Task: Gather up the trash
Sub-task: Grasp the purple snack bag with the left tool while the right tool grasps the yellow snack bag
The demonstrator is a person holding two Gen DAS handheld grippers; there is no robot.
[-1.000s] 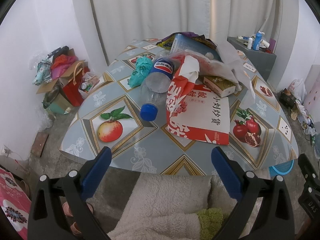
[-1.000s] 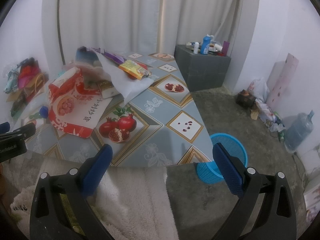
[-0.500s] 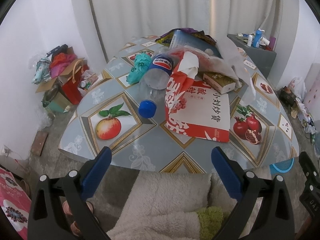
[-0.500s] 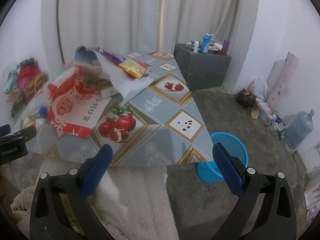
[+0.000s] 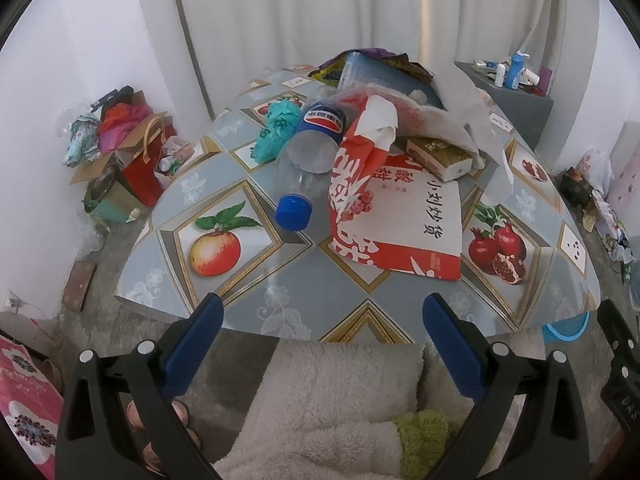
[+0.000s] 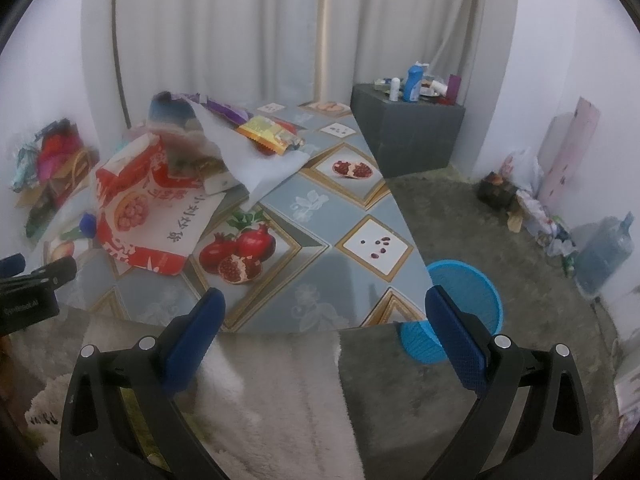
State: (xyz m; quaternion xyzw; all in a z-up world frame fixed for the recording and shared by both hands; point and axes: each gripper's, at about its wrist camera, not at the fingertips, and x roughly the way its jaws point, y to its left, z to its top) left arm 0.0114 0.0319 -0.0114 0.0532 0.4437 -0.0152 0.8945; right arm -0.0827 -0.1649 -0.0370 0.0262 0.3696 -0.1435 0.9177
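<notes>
Both grippers were empty and spread wide, held back off the near edge of the table (image 5: 280, 312), over the person's lap w/ a fleecy garment below. The left gripper (image 5: 322, 320) faced the trash pile square-on, prob. because the nearest pieces sat straight ahead of it. The right gripper (image 6: 324, 316) pointed more toward the table's right corner, w/ the blue bin (image 6: 468, 304) on the floor just beside that corner, so it looked placed for the drop-off side rather than the pick.

Trash lay heaped mid-table: a clear plastic bottle (image 5: 308, 160) lay on its side, blue cap toward the camera, base propped on the heap. Touching it on the right was a red-and-white paper bag (image 5: 400, 216), lying flat w/ its top crumpled up. Behind that sat a small box (image 5: 438, 156), a teal crumpled bag (image 5: 276, 128) to the left, and snack wrappers (image 6: 268, 132) on a white sheet at the back. What's under the sheet couldn't be made out.

Judged: nothing was collected yet. The bottle and paper bag were closest to the left gripper and loosest, so a sensible first grab; the bottle's neck would suit wide jaws better than its slick body.
</notes>
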